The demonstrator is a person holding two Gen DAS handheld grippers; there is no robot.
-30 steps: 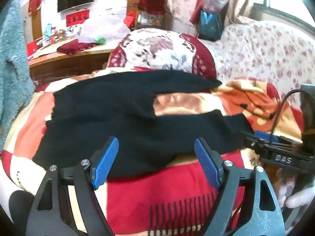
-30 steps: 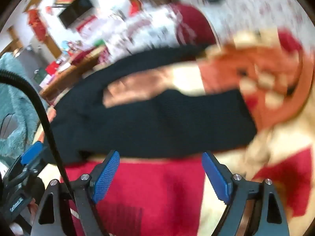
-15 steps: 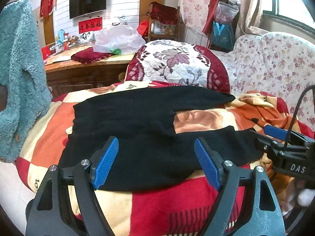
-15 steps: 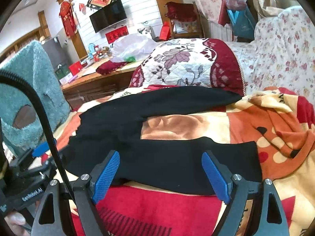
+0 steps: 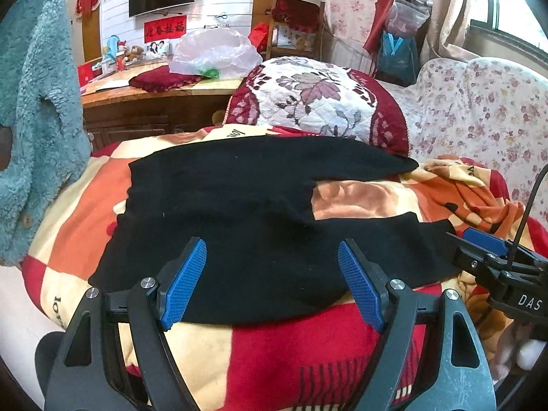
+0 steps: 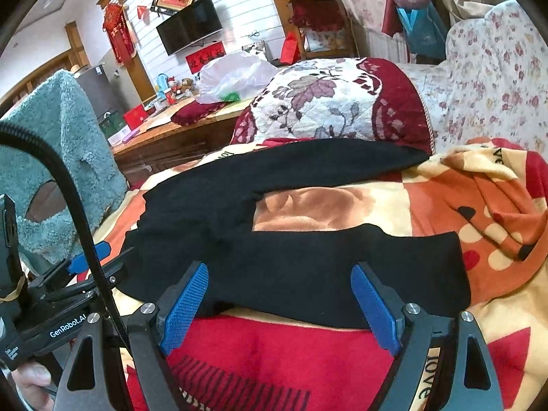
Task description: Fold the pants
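Pants: black pants [image 5: 239,226] lie flat on a red, orange and cream blanket [image 5: 291,349], waist to the left, two legs spread apart to the right.
Left claw [image 5: 272,284]: spread wide, empty, just in front of the near hem edge.
Right claw [image 6: 279,306]: released, empty, before the near leg.
Around: floral cushion [image 5: 318,99] behind; teal fleece garment [image 5: 34,109] at left.

Black pants [image 5: 260,226] lie spread on a patterned blanket [image 5: 308,352], seemingly flat.
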